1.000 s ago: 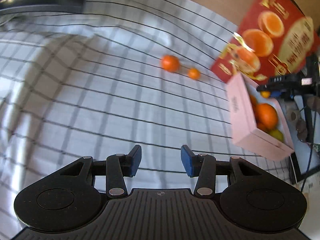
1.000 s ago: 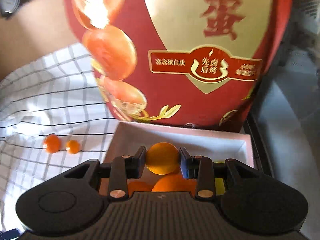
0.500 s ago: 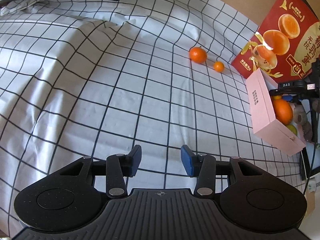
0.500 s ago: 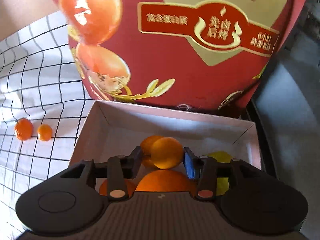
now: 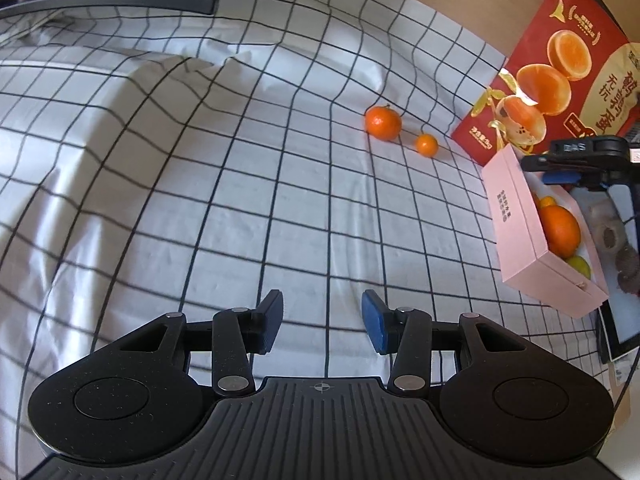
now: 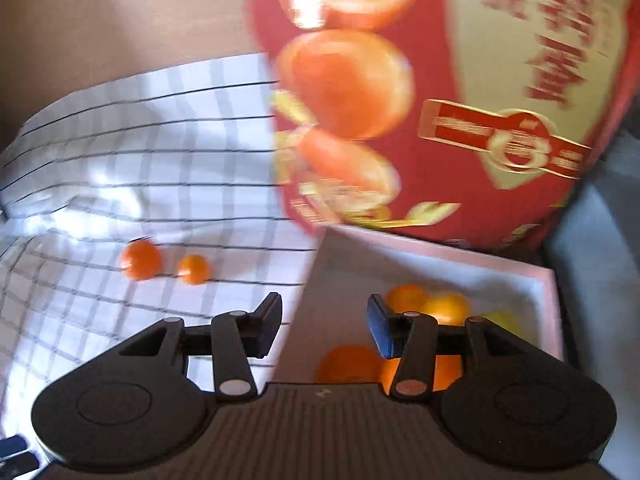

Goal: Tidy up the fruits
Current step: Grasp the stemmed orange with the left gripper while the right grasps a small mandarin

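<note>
Oranges [image 5: 383,123] sit on open checked cloth [image 5: 240,200], near pink box [image 5: 516,216].

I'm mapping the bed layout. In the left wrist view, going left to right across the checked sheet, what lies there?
Larger orange → smaller orange → red printed box → pink box holding fruit.

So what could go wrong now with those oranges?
The two oranges still on the checked cloth, the bigger orange and the smaller orange, could roll on its wrinkles if nudged. The right gripper, jaws opening and empty, hangs at the pink box wall and might bump it.
</note>
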`<state>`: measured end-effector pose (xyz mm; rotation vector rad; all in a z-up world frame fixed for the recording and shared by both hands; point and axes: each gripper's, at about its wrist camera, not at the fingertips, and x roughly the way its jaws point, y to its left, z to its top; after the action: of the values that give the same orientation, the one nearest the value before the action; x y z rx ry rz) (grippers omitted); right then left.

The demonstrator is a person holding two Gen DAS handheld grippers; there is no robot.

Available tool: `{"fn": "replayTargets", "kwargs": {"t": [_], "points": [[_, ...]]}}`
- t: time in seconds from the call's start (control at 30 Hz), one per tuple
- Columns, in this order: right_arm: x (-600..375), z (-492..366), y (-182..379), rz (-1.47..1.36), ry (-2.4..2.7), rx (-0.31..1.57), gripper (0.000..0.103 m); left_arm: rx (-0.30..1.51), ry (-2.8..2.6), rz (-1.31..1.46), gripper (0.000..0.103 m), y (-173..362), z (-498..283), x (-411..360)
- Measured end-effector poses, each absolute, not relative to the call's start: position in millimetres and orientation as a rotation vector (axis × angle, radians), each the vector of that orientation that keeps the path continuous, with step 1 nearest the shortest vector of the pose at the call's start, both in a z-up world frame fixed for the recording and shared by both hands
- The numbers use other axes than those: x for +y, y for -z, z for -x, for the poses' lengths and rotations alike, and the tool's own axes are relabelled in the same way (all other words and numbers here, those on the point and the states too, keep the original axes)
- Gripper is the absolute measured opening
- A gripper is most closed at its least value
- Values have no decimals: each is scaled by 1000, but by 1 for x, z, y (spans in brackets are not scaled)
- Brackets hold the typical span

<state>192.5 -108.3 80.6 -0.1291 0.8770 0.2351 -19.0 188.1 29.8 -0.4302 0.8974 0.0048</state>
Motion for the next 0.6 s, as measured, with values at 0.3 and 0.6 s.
{"fn": "replayTargets", "kwargs": {"t": [0.3, 0.6], "points": [[4, -205, -73, 205, -383, 930, 47, 849, 65, 436, 48, -28, 11, 212], [43, -258, -22, 225, -258, 972, 48, 853, 109, 462, 48, -19, -8, 244]]}}
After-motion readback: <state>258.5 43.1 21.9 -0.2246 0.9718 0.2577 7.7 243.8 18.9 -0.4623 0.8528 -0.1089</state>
